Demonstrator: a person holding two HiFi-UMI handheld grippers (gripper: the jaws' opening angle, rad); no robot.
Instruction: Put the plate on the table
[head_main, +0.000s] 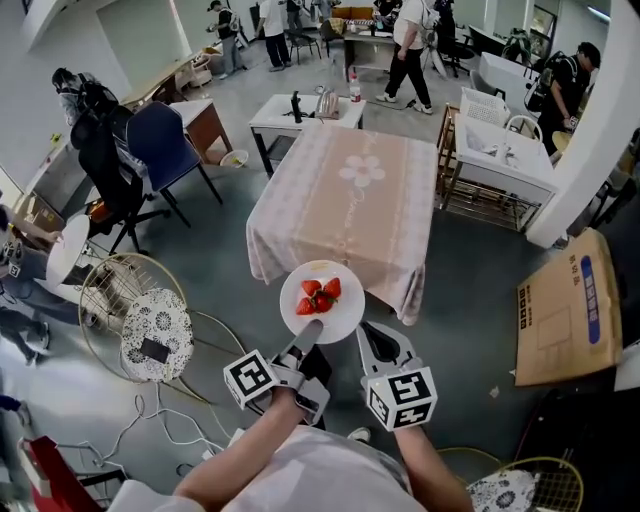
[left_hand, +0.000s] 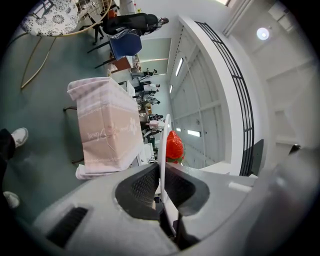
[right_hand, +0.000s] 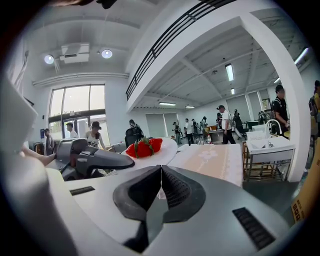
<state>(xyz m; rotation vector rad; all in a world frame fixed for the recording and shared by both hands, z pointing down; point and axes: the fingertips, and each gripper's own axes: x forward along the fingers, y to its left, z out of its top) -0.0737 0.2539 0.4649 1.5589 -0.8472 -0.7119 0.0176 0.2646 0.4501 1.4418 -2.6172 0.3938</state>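
A white plate (head_main: 322, 300) with three strawberries (head_main: 318, 295) hangs in the air in front of the near edge of the table (head_main: 345, 195), which is covered in a pink cloth. My left gripper (head_main: 312, 330) is shut on the plate's near rim. In the left gripper view the plate (left_hand: 163, 142) is edge-on between the jaws of the left gripper (left_hand: 163, 175), with a strawberry (left_hand: 174, 146) beside it. My right gripper (head_main: 374, 338) is just right of the plate, shut and empty. The right gripper view shows the right gripper (right_hand: 161, 172), the plate (right_hand: 162, 150) and the table (right_hand: 212, 159) ahead.
A flattened cardboard box (head_main: 565, 310) leans at the right. Wire chairs with a patterned cushion (head_main: 155, 330) stand at the left, with cables on the floor. Behind the table are a white side table (head_main: 305, 115), a blue chair (head_main: 165, 145) and a white sink unit (head_main: 500, 155). People walk at the back.
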